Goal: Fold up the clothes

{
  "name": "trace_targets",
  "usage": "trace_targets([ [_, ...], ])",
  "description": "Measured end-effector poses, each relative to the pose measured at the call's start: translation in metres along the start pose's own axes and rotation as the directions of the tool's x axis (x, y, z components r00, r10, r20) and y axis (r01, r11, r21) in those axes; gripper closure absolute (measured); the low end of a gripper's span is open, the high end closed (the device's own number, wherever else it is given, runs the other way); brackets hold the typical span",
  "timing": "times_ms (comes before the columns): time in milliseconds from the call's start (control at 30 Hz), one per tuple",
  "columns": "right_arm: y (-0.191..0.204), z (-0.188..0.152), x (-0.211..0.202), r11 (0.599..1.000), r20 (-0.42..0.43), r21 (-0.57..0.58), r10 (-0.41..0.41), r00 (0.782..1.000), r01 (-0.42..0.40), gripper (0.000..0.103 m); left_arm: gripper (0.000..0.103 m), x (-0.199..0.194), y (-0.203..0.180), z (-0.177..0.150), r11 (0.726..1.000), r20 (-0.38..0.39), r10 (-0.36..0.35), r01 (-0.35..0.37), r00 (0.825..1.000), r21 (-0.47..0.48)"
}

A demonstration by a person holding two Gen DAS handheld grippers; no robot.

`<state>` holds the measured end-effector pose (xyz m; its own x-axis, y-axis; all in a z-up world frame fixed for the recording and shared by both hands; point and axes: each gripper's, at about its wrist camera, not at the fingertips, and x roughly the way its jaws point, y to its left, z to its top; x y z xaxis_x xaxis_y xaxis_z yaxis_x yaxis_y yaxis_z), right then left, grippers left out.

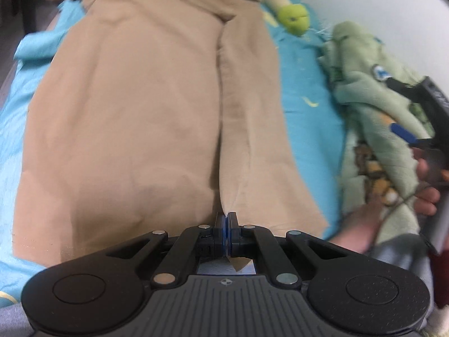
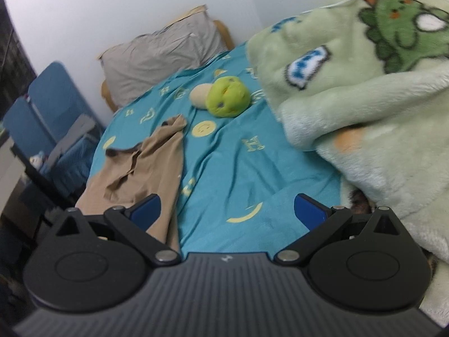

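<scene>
A tan garment (image 1: pixel 134 112) lies spread along the blue bedsheet (image 1: pixel 306 84), its right strip folded over toward the middle. My left gripper (image 1: pixel 226 219) is shut on the near hem of that folded strip; a corner of tan cloth pokes out behind the pads. In the right wrist view the same tan garment (image 2: pixel 151 163) lies at the left. My right gripper (image 2: pixel 227 210) stands open over the sheet (image 2: pixel 238 154) with nothing between its fingers. It also shows in the left wrist view, at the right edge, as my right gripper (image 1: pixel 412 140) in a person's hand.
A pale green fleece blanket (image 2: pixel 364 84) with dinosaur prints is heaped on the right of the bed. A green plush toy (image 2: pixel 227 97) lies mid-bed, a grey pillow (image 2: pixel 160 53) at the head. Blue chairs (image 2: pixel 42 106) stand beyond the bed's left side.
</scene>
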<state>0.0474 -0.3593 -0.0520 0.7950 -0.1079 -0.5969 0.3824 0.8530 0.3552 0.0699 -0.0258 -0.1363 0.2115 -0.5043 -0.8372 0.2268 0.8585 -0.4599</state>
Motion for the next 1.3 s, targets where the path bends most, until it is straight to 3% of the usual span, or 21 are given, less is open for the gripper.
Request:
trace_targets([
  [100,0.008,-0.004,0.000,0.999,-0.009,-0.047,0.014,1.000,-0.014,0.000,0.097,-0.002,-0.001,0.003,1.000,0.022,-0.002,0.001,1.000,0.018],
  [267,0.018,-0.009,0.001,0.994,-0.032,-0.063,0.090,0.995,-0.091,0.001,0.057,-0.013,0.006,0.004,0.997,0.084,-0.070,0.068,0.994,0.020],
  [367,0.025,-0.012,0.003,0.989,-0.051,-0.050,0.136,0.989,-0.139,0.001,0.049,-0.010,0.012,0.005,0.994,0.077,-0.110,0.110,0.991,-0.005],
  [500,0.036,-0.018,0.005,0.983,-0.062,-0.073,0.163,0.985,-0.167,0.009,0.053,0.008,0.011,0.004,0.990,0.037,-0.136,0.137,0.990,-0.019],
  [533,0.039,-0.018,0.005,0.982,-0.061,-0.084,0.164,0.984,-0.169,0.011,0.062,0.011,0.008,0.002,0.991,0.029,-0.132,0.132,0.991,-0.001],
  [567,0.041,-0.019,0.005,0.981,-0.061,-0.094,0.166,0.984,-0.171,0.012,0.086,0.012,0.005,0.002,0.992,0.021,-0.127,0.127,0.992,0.024],
  [600,0.043,-0.020,0.005,0.979,-0.060,-0.103,0.168,0.984,-0.174,0.013,0.097,0.013,0.001,0.000,0.991,0.013,-0.123,0.122,0.992,0.052],
  [700,0.046,-0.022,0.003,0.978,-0.053,-0.121,0.164,0.985,-0.170,0.014,0.098,0.005,-0.014,-0.005,0.981,0.018,-0.046,0.042,0.999,0.188],
  [800,0.045,-0.022,0.002,0.979,-0.045,-0.133,0.151,0.988,-0.155,0.014,0.098,0.007,-0.020,-0.010,0.969,0.009,0.060,-0.060,0.998,0.239],
  [933,0.046,-0.023,0.004,0.981,-0.049,-0.136,0.136,0.990,-0.141,0.014,0.095,0.003,-0.025,-0.010,0.961,0.021,0.073,-0.076,0.997,0.267],
  [1033,0.048,-0.024,0.001,0.979,-0.037,-0.148,0.136,0.990,-0.140,0.014,0.069,-0.017,-0.028,-0.006,0.954,0.099,0.077,-0.102,0.992,0.282],
  [1133,0.054,-0.021,-0.003,0.974,-0.018,-0.153,0.167,0.986,-0.168,0.014,0.049,-0.045,-0.036,0.006,0.942,0.223,0.082,-0.148,0.971,0.301],
  [1233,0.068,-0.010,0.005,0.965,-0.027,-0.145,0.215,0.976,-0.217,0.014,0.017,-0.066,-0.047,0.027,0.926,0.365,0.102,-0.223,0.926,0.305],
  [1300,0.083,-0.002,0.017,0.957,-0.040,-0.155,0.241,0.970,-0.244,0.014,0.009,-0.071,-0.050,0.044,0.921,0.444,0.105,-0.255,0.890,0.295],
])
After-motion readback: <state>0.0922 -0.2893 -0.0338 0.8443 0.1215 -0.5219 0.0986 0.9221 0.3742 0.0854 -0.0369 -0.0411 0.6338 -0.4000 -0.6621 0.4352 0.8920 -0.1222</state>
